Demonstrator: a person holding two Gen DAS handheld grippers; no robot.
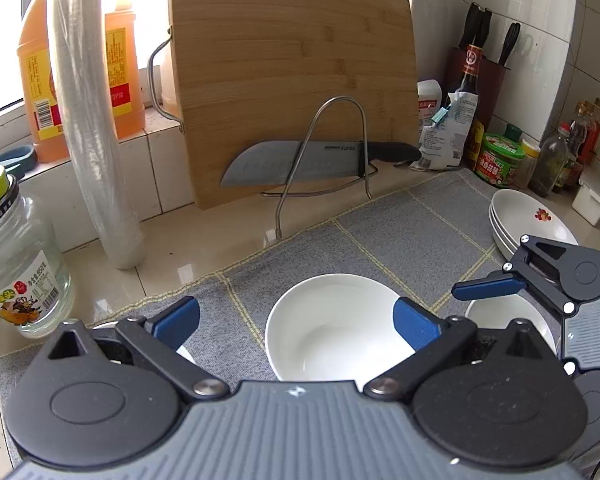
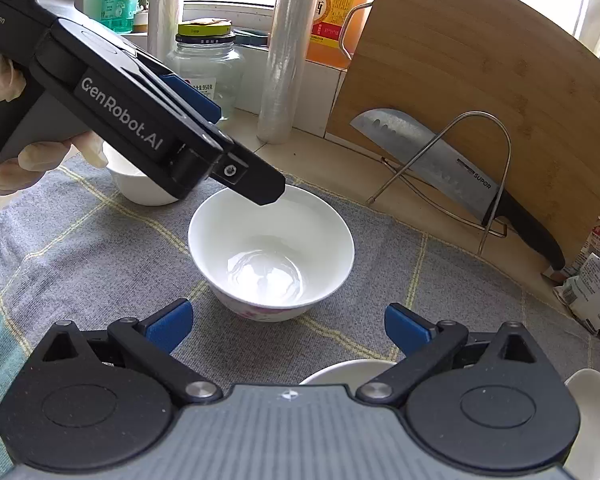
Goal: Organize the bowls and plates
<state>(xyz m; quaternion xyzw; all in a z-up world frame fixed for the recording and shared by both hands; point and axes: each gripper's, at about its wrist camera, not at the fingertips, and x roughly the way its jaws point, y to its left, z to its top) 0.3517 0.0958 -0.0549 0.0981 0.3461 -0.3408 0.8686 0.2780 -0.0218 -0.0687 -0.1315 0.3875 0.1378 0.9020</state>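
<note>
The bowl (image 1: 332, 326) sits upright on the grey mat (image 1: 380, 232), directly ahead of your left gripper (image 1: 296, 318), whose jaws are spread wide and hold nothing; its right finger overlaps the bowl's rim in view, though contact is unclear. Your right gripper (image 2: 288, 320) is also wide open and empty, facing the same bowl from the side, slightly farther back. Beyond, stacked plates (image 1: 528, 220) wait at the mat's far right corner.

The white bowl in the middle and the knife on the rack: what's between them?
Only bare grey mat and countertop separate the bowl from the knife, clearest in the right wrist view.
</note>
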